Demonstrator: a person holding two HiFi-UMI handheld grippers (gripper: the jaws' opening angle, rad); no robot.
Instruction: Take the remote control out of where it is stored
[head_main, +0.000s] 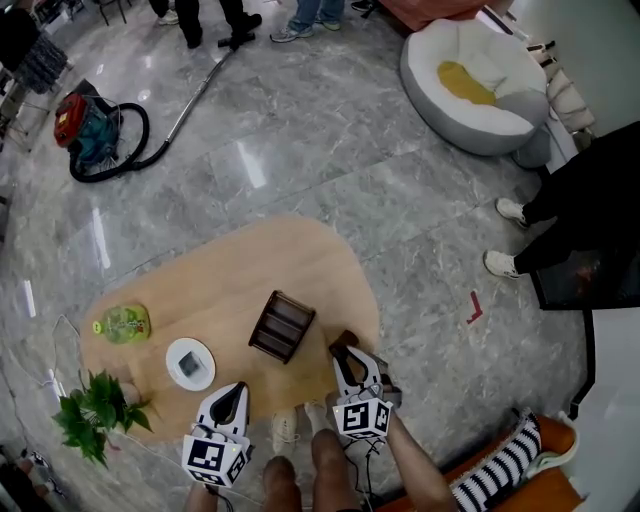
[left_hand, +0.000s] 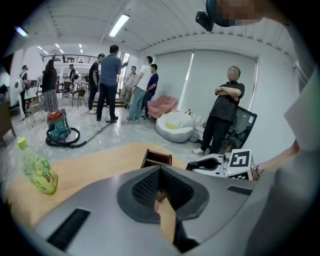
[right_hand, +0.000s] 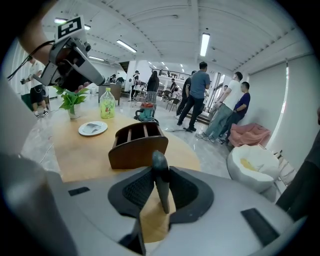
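Two tongs are in view at the lower edge of the head view. The right gripper (head_main: 345, 352) is clenched on the remote control (right_hand: 159, 170), a slim dark body standing upright between its pads. The remote is clear of the wooden holder (head_main: 282, 326) and lies just to the holder's lower right. The holder sits mid-frame on the table (head_main: 250, 270); its divided slots appear empty, though shadow prevents certainty. The left gripper (head_main: 234, 392) has its jaws slightly parted with nothing between them. Left of the holder, a white plate (head_main: 170, 362) carries a small grey item. A green bottle (head_main: 124, 322) is further left.
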